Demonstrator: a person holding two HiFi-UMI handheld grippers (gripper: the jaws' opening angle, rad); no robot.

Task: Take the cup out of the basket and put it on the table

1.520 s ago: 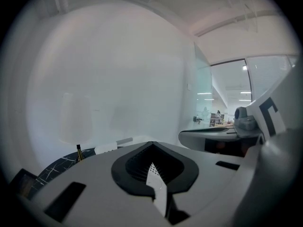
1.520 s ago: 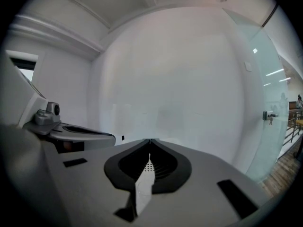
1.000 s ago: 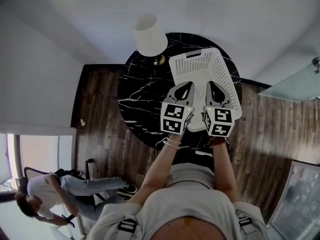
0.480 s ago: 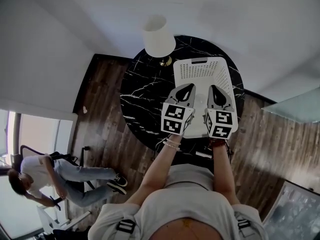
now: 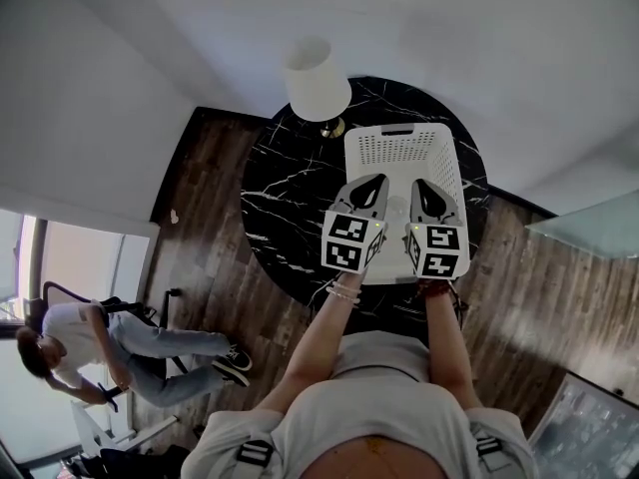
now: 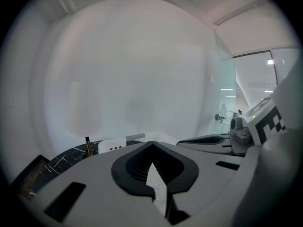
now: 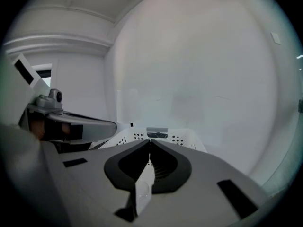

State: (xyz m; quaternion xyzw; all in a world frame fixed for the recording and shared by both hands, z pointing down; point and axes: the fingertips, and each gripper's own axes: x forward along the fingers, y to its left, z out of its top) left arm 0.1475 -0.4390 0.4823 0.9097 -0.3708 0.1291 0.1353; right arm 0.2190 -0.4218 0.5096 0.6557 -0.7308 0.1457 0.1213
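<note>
White perforated plastic is the thing to orient by here, so everything below is relative to the basket (image 5: 399, 146). Closest to the camera and well short of it, the wearer's forearms (image 5: 318, 339) reach out side by side toward its near end. Way off to the basket's left, down on the wood floor (image 5: 200, 203), another person (image 5: 95, 347) is leaning forward. Then the claws: the left gripper (image 5: 376, 180) hangs over the basket's left half and the right gripper (image 5: 421, 183) over its right half, just beside each other but apart. Both are clenched with nothing caught in them, pads meeting tip to tip, and each gripper view shows that pretty clearly. As for the cup, honestly I can't pick it out anywhere. The grippers cover most of the basket's inside, so I can't tell if it's in there. The basket itself sits on a round black marble table (image 5: 280, 198), toward the right side of the top. Just past its far left corner, on the same table, stands a lamp (image 5: 318, 80) with a white shade and a brassy stem. Beyond the basket it's plain pale wall (image 5: 449, 28).
</note>
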